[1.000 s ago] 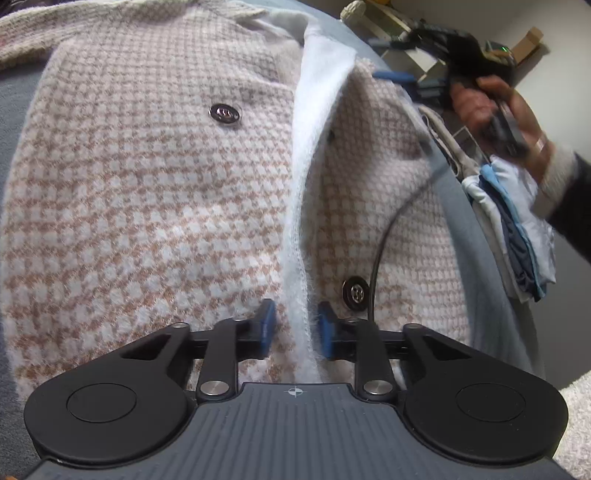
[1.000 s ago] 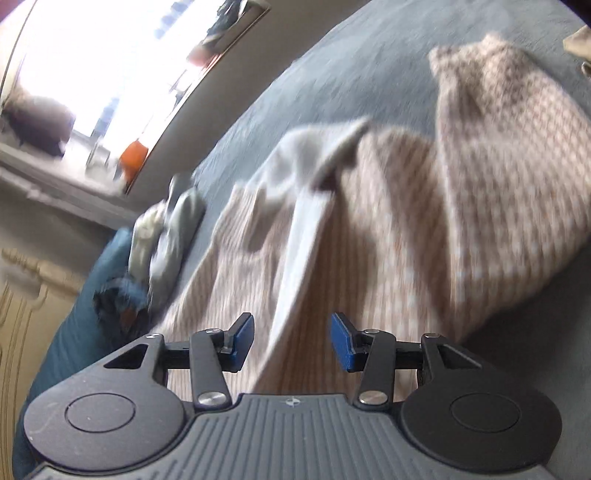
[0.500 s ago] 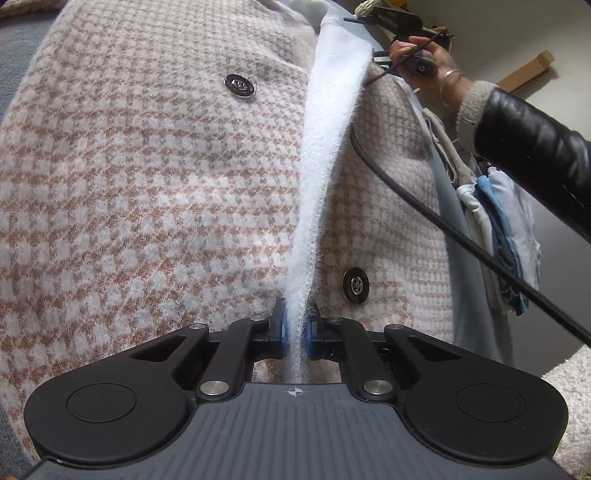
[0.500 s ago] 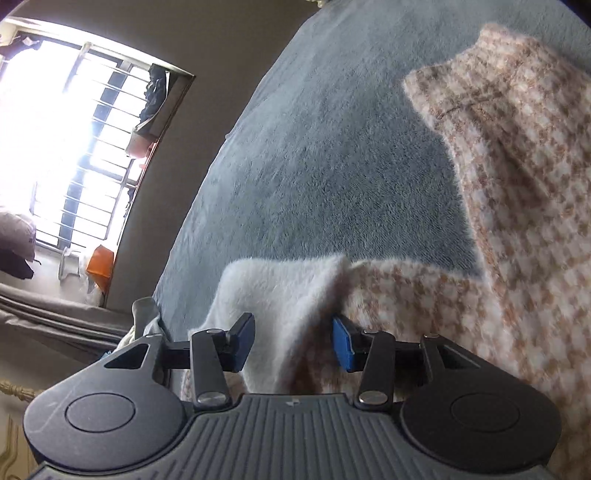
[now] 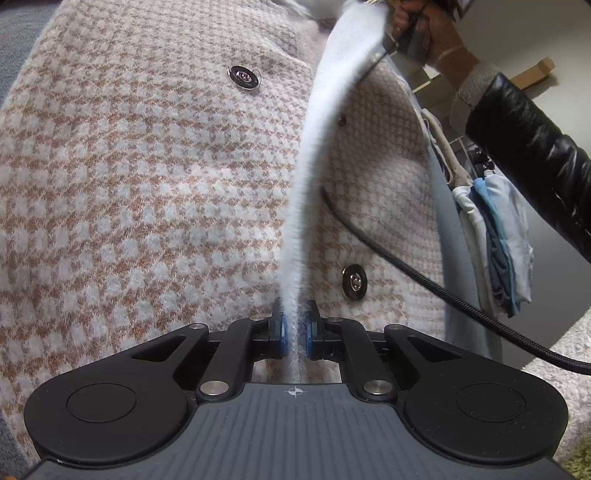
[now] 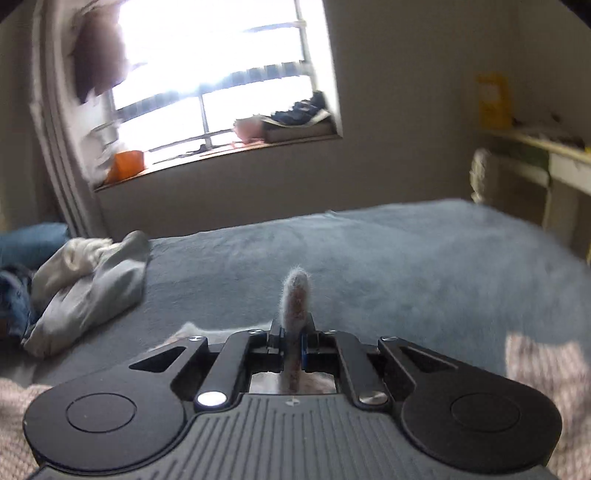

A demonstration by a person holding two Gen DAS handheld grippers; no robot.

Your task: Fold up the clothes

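A pink-and-white houndstooth jacket [image 5: 147, 192] with dark metal buttons [image 5: 244, 77] lies spread on a blue-grey bed [image 6: 369, 251]. Its fuzzy white front edge [image 5: 317, 147] is lifted taut as a strip. My left gripper [image 5: 294, 332] is shut on the lower end of that edge. My right gripper [image 6: 293, 341] is shut on the upper end, a fuzzy tip of fabric [image 6: 295, 295] sticking up between the fingers. In the left wrist view the right hand [image 5: 424, 33] holds the strip's far end at the top. Jacket parts show at the right wrist view's lower corners [image 6: 546, 369].
A pile of light and blue clothes [image 6: 81, 280] lies at the bed's left; it also shows in the left wrist view [image 5: 495, 236] at the bed's right edge. A black cable [image 5: 406, 266] crosses the jacket. A window [image 6: 221, 74] and shelf [image 6: 535, 155] stand beyond the bed.
My right gripper has closed on the jacket's upper front edge and tilted up toward the window. My left gripper stays shut on the lower edge. The white edge is pulled tauter.
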